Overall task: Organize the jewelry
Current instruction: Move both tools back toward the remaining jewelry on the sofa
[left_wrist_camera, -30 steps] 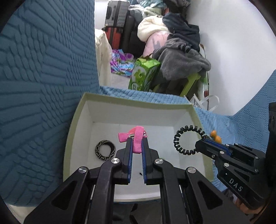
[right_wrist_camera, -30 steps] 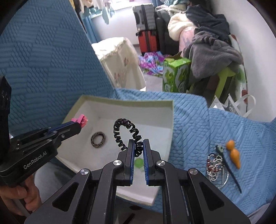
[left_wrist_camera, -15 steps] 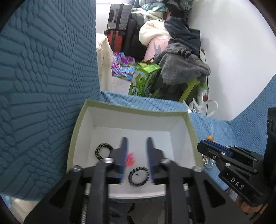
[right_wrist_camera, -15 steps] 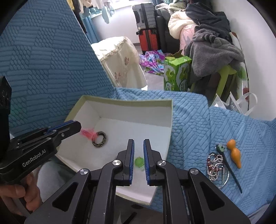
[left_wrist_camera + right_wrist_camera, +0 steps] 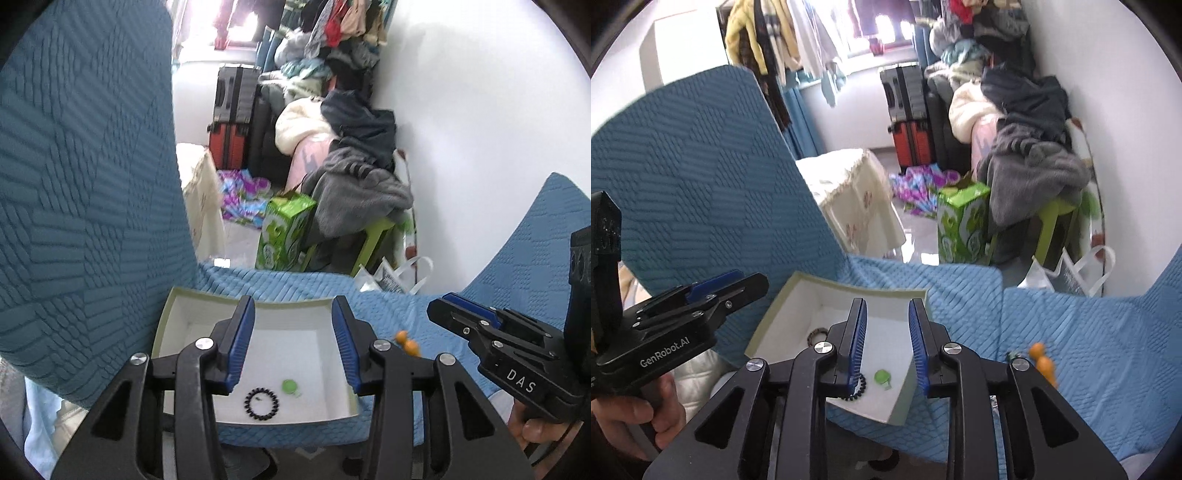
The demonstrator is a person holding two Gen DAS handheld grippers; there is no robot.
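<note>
White wall on the right, bright window behind hanging clothes, suitcases, blue quilted sofa cover.

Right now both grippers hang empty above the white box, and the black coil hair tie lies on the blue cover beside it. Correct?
Not quite. The black coil hair tie lies inside the white box, as the left wrist view shows. Both the left gripper and right gripper are empty, jaws opening.
</note>
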